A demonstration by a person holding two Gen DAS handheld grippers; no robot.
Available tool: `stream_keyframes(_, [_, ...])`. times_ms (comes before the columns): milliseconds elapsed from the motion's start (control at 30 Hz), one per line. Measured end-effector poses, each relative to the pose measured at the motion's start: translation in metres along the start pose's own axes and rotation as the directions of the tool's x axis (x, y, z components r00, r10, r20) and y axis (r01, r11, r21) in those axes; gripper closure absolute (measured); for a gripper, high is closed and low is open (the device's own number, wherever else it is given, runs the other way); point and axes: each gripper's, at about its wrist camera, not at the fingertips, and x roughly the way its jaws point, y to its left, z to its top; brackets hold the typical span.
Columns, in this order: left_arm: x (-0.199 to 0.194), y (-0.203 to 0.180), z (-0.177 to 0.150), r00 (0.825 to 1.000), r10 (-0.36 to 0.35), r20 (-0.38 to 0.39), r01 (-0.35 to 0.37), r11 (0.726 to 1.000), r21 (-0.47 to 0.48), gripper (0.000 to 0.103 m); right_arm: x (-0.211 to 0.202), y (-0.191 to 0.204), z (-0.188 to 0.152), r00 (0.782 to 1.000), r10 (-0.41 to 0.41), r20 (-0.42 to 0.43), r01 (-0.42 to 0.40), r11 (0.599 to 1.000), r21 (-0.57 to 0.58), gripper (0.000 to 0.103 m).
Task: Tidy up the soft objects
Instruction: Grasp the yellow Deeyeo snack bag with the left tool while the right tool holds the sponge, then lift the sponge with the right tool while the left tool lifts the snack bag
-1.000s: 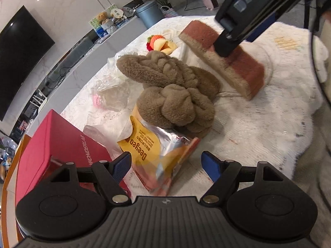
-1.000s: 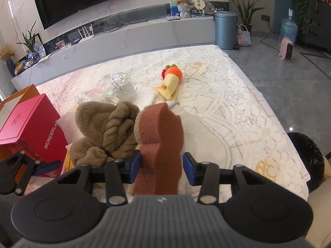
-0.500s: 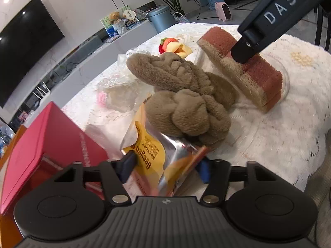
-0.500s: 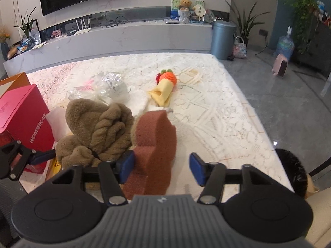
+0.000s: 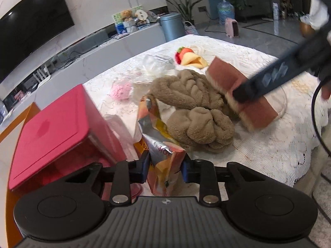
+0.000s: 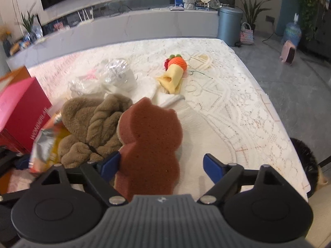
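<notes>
My left gripper [image 5: 164, 166] is closing its jaws on an orange and silver snack bag [image 5: 159, 142]. Both pads press its crumpled lower part and it stands upright, lifted. A brown plush towel [image 5: 192, 107] lies bunched just behind the bag. In the right wrist view a red-brown animal-shaped sponge [image 6: 149, 136] leans against that towel [image 6: 93, 124]. My right gripper [image 6: 161, 164] is opening around the sponge. Its left pad still touches the sponge and the right pad stands well clear. A finger [image 5: 269, 76] of the right gripper crosses the sponge [image 5: 258, 111] in the left wrist view.
A red box [image 5: 55, 128] stands close on the left. Further back on the lace tablecloth [image 6: 238, 111] lie a carrot-and-yellow plush toy [image 6: 175, 70], crumpled clear plastic [image 6: 118, 74] and a pink ball [image 5: 121, 90]. The table edge and a black bin [image 6: 304, 157] are at the right.
The left jaws went from wide open to pinching the snack bag, which now stands up off the table. The right jaws let go of the sponge and spread apart.
</notes>
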Motion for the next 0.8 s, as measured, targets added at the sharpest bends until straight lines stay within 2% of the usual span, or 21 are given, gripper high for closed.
stream_keyframes(100, [-0.004, 0.011, 0.000, 1.000, 0.001, -0.001, -0.002, 0.998, -0.069, 0.073, 0.017, 0.023, -0.002, 0.998, -0.034, -0.053, 0.030, 0.997, -0.077, 0.011])
stream_keyframes(167, [-0.004, 0.018, -0.002, 1.000, -0.022, -0.009, 0.021, 0.994, -0.107, 0.073, 0.032, 0.033, -0.004, 0.991, -0.061, -0.120, 0.047, 0.992, -0.113, 0.009])
stream_keyframes(233, [-0.003, 0.025, -0.004, 0.999, -0.041, -0.008, 0.040, 0.990, -0.135, 0.073, 0.043, 0.033, -0.005, 0.984, -0.099, -0.145, 0.083, 0.990, -0.116, 0.007])
stream_keyframes(267, [-0.003, 0.026, -0.005, 0.999, -0.046, -0.004, 0.045, 0.989, -0.137, 0.073, 0.044, 0.028, -0.004, 0.984, -0.084, -0.154, 0.071, 0.994, -0.089, 0.009])
stream_keyframes(300, [-0.002, 0.027, -0.005, 0.998, -0.056, 0.000, 0.055, 0.990, -0.130, 0.073, 0.044, 0.020, -0.003, 0.987, -0.038, -0.157, 0.030, 0.998, -0.051, 0.021])
stream_keyframes(333, [-0.002, 0.027, -0.005, 0.998, -0.069, 0.003, 0.069, 0.991, -0.119, 0.071, 0.042, 0.013, -0.004, 0.988, 0.023, -0.154, -0.025, 1.000, -0.008, 0.028])
stream_keyframes(367, [0.001, 0.028, -0.006, 0.997, -0.082, 0.006, 0.082, 0.990, -0.114, 0.069, 0.039, 0.006, -0.004, 0.988, 0.062, -0.142, -0.058, 0.998, 0.031, 0.030])
stream_keyframes(400, [0.004, 0.029, -0.006, 0.997, -0.083, 0.006, 0.083, 0.989, -0.123, 0.067, 0.035, 0.000, -0.005, 0.989, 0.076, -0.127, -0.069, 0.996, 0.060, 0.032])
stream_keyframes(567, [0.006, 0.027, -0.007, 0.998, -0.064, 0.007, 0.065, 0.987, -0.147, 0.069, 0.016, -0.018, -0.011, 0.991, 0.117, -0.072, -0.104, 0.981, 0.161, 0.033])
stream_keyframes(700, [0.003, 0.033, -0.008, 0.997, -0.074, 0.020, 0.076, 0.981, -0.177, 0.073, -0.003, -0.036, -0.017, 0.986, 0.164, 0.003, -0.159, 0.954, 0.256, 0.033])
stream_keyframes(800, [-0.004, 0.034, -0.007, 0.997, -0.066, 0.039, 0.072, 0.980, -0.187, 0.076, -0.016, -0.042, -0.020, 0.980, 0.186, 0.063, -0.197, 0.939, 0.283, 0.033])
